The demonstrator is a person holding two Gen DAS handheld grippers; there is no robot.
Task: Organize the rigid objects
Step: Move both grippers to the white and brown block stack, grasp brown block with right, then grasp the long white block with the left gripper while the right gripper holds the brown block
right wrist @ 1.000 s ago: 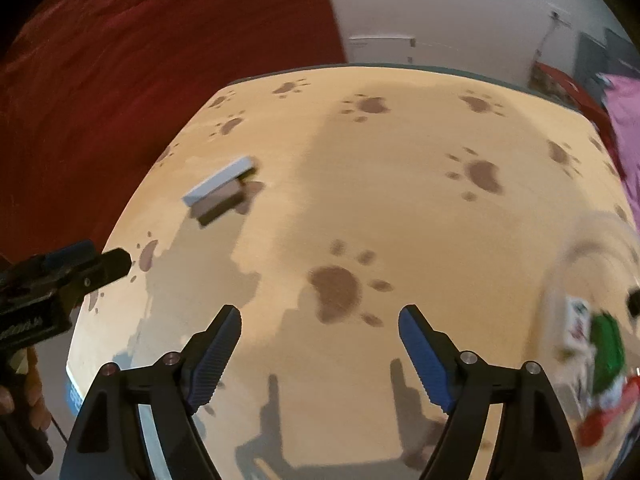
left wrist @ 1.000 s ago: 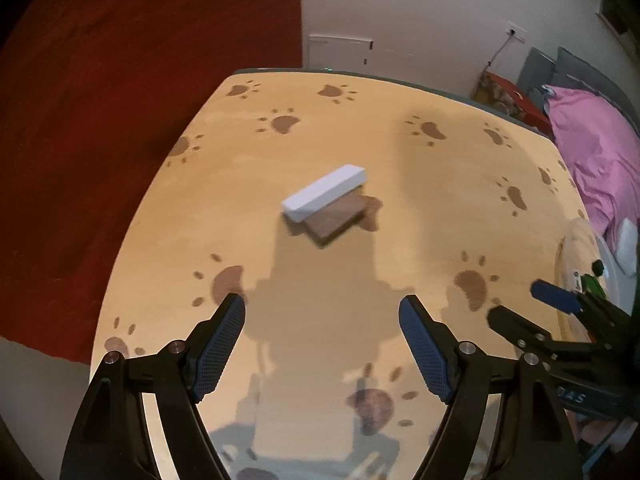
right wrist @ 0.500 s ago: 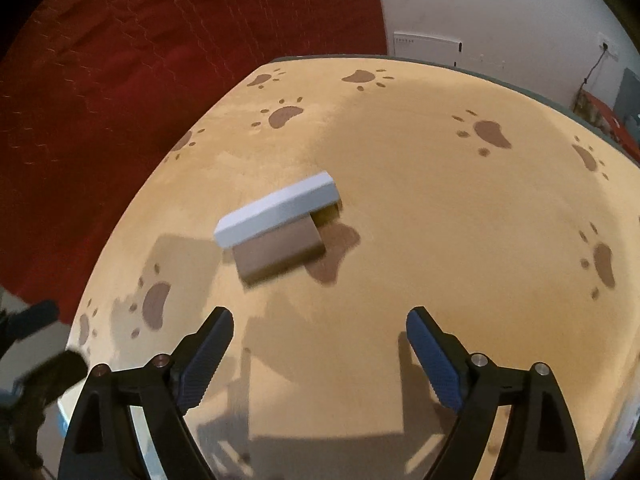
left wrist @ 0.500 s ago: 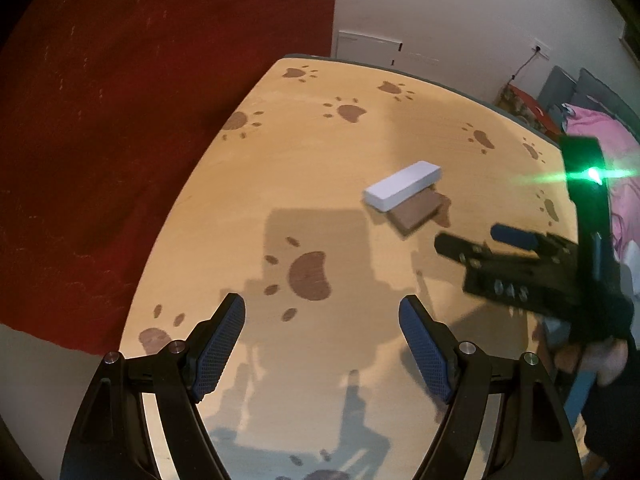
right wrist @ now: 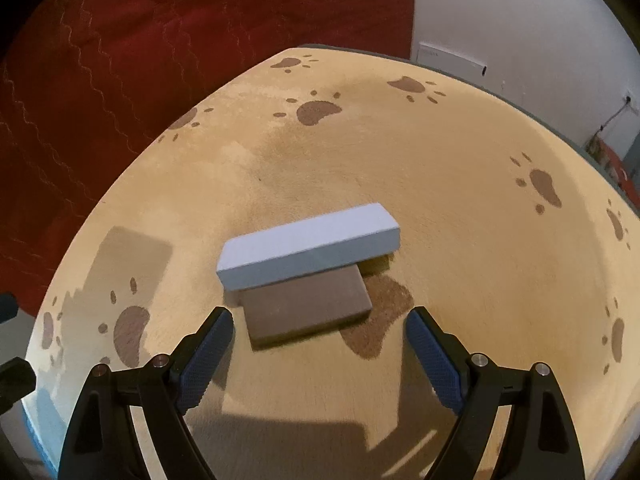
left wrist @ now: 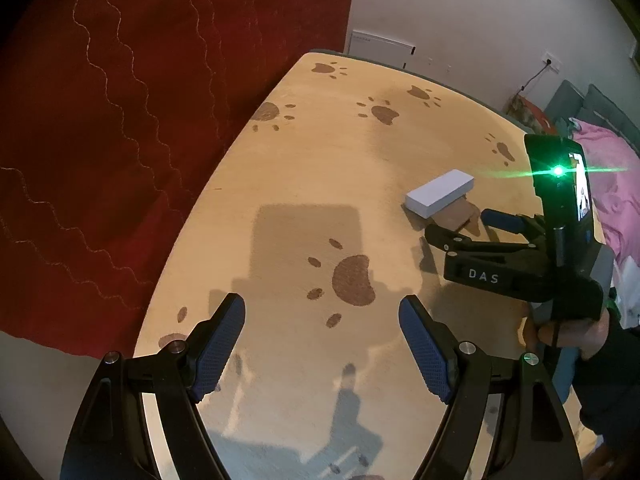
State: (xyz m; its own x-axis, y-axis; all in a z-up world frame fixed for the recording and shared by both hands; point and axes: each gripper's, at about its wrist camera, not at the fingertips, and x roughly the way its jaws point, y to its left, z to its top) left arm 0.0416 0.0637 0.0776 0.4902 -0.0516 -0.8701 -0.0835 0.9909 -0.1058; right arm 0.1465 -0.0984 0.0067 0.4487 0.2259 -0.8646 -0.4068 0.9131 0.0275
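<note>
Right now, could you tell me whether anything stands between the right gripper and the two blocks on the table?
Nothing visible does. The right gripper is open with only bare table between it and the brown block, which is nearest. The white block lies just behind it, overlapping its far edge.

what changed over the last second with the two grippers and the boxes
The right gripper swung across the table from near the clear bowl to just short of the brown box, jaws a little wider. The left gripper drifted off toward the table's left edge. Nothing was gripped or released; the white box still lies on the brown one.
</note>
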